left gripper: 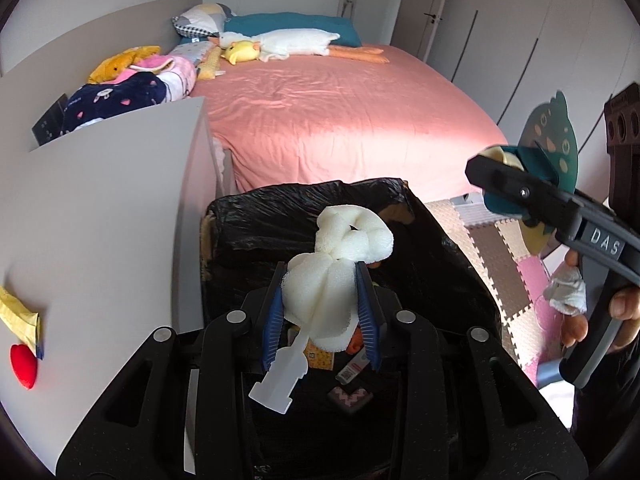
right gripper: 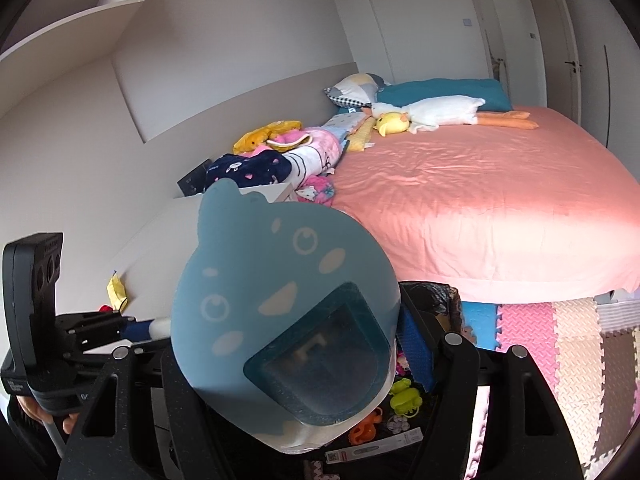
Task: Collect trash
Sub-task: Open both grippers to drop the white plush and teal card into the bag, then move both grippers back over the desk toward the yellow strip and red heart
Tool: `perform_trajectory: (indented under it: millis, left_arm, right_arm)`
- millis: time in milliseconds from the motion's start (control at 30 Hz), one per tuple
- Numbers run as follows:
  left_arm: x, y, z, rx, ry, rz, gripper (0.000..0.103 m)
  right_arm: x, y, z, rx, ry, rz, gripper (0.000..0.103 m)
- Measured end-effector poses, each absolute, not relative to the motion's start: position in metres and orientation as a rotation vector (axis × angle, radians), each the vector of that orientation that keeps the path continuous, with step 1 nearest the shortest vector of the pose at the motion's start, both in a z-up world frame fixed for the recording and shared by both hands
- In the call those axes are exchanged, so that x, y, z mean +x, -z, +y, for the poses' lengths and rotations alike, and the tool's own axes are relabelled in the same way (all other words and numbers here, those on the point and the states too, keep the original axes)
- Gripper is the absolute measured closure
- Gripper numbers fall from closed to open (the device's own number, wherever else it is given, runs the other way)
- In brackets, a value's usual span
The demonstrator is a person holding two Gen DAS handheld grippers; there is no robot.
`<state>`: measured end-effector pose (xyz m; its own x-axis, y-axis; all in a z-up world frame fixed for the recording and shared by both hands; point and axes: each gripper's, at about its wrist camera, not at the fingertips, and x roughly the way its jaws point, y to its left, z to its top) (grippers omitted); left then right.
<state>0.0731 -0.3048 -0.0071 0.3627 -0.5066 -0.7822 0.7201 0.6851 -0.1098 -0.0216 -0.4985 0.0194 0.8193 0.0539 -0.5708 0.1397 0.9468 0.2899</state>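
L tongs [left gripper: 320, 300] squeezed white foam [left gripper: 340, 264] over the black trash bag [left gripper: 440, 248] to drop it in; R tongs [right gripper: 288, 364] gripped a blue cup lid [right gripper: 280, 300] nearby.

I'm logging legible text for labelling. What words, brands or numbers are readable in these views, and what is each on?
"DAS": white letters on the black arm of the right claw, seen from the left wrist.
White barcode label inside the black-lined trash bin: print too small to read.
Orange packet in the bin: blurred, unreadable.
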Motion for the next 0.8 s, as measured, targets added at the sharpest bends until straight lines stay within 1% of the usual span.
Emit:
perform_trajectory:
  millis: [33,67,100,133,200,367,800]
  left_arm:
    - [0.072,0.008,-0.307,0.282,0.812,0.901,0.063]
    - [0.069,0.009,-0.309,0.307,0.814,0.901,0.041]
    - [0.067,0.010,-0.310,0.334,0.799,0.889,0.026]
    - [0.065,0.010,-0.310,0.358,0.777,0.864,0.006]
    - [0.057,0.008,-0.309,0.406,0.761,0.804,0.006]
    - [0.057,0.007,-0.306,0.429,0.760,0.794,0.006]
    - [0.071,0.010,-0.281,0.368,0.689,0.810,0.006]
  right_arm:
    - [-0.021,-0.020,-0.500,0.330,0.055,0.612,0.029]
    - [-0.021,-0.021,-0.500,0.329,0.065,0.611,0.028]
    - [-0.020,-0.022,-0.498,0.329,0.079,0.610,0.024]
    - [-0.020,-0.023,-0.499,0.327,0.092,0.608,0.017]
    - [-0.021,-0.026,-0.499,0.316,0.130,0.592,0.010]
    - [-0.020,-0.027,-0.498,0.308,0.132,0.582,0.010]
    - [-0.009,-0.021,-0.486,0.293,0.101,0.608,0.010]
